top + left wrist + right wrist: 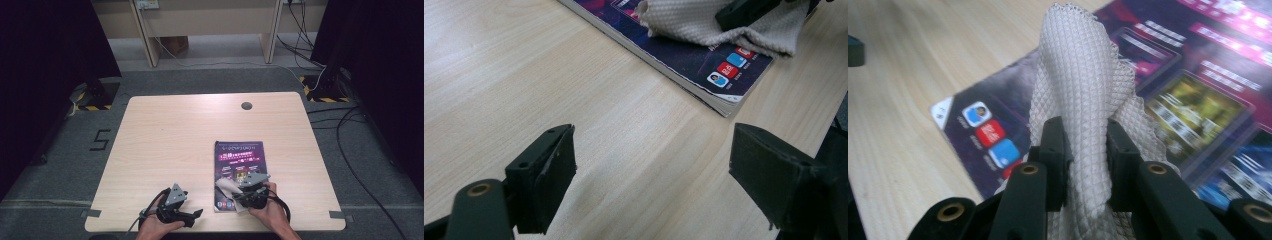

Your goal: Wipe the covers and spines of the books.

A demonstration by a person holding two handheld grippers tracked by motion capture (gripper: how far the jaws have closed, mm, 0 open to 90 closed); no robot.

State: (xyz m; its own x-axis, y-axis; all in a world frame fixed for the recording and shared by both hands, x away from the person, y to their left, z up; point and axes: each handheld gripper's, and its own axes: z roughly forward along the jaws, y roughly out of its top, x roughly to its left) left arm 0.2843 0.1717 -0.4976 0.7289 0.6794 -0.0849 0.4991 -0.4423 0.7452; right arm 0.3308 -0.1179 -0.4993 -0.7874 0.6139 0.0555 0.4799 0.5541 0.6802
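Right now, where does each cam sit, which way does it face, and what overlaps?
High view: above the person's side, looking forward and down on the table; both hands, left gripper, right gripper show.
Left gripper view: rides the left gripper, open jaws, faces the magazine corner.
Right gripper view: rides the right gripper, shut on the cloth.
Shared: magazine and cloth in all three.

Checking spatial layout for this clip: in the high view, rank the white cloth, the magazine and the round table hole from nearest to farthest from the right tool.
1. White cloth: clamped in the right tool.
2. Magazine: beneath it.
3. Round table hole: far edge.
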